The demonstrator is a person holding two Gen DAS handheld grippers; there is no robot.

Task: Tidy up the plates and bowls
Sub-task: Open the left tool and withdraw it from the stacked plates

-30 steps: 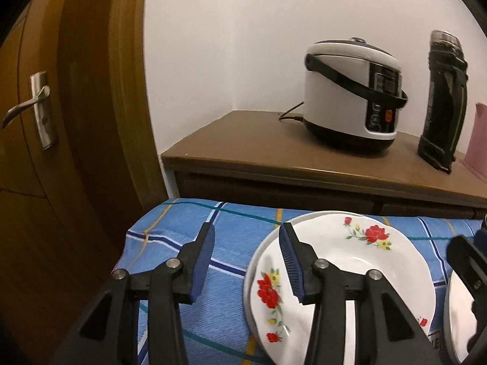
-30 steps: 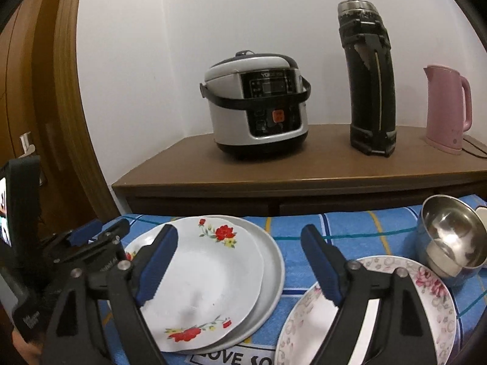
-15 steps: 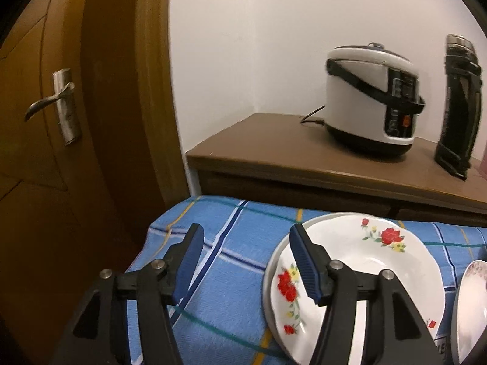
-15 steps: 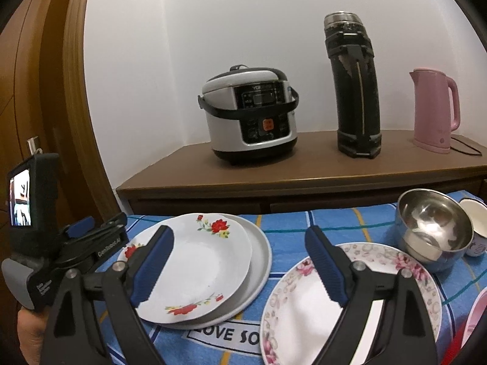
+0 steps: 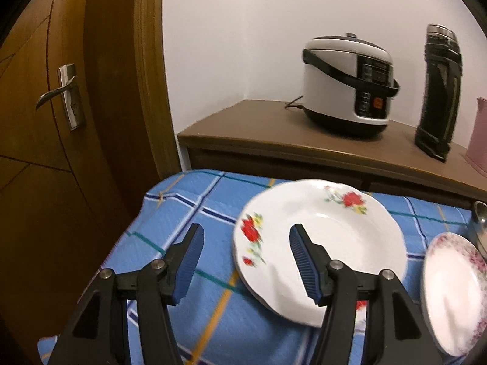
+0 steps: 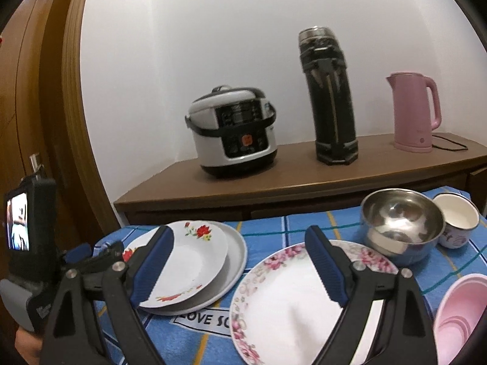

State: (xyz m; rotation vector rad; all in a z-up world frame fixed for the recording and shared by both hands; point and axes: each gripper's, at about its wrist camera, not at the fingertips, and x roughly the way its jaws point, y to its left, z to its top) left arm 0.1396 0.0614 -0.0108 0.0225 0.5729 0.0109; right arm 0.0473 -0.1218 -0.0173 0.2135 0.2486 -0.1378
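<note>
Two tongs hang over a blue checked cloth (image 6: 268, 228), both with jaws apart and nothing between the pads. The left tongs (image 5: 245, 263) have just been opening; their right finger (image 5: 303, 266) hangs above the red-flower plate (image 5: 334, 237), while the left finger hangs over bare cloth, clear of the rim. That plate lies on a plain grey plate (image 6: 236, 258), whose edge shows beyond it in the right wrist view. The right tongs (image 6: 240, 269) have widened a little as well and stand released. Their right finger crosses the pink-flower plate (image 6: 274, 301), which lies flat just right of the stacked pair; their left finger sits in front of the red-flower plate. None of the pads touches a plate as far as the views show.

Past the right tongs, to the right, a steel bowl (image 6: 401, 222) rests at the far rim of the pink-flower plate, with a white mug (image 6: 456, 222) just beside it. A pink bowl (image 6: 459, 316) sits at the near right, cut off by the frame edge.

Behind the cloth a brown cabinet (image 6: 304, 182) carries a rice cooker (image 6: 234, 130), a black flask (image 6: 331, 97) and a pink kettle (image 6: 415, 112), all upright. Left of the left tongs is a wooden door (image 5: 45, 152) with a metal handle (image 5: 65, 94).
</note>
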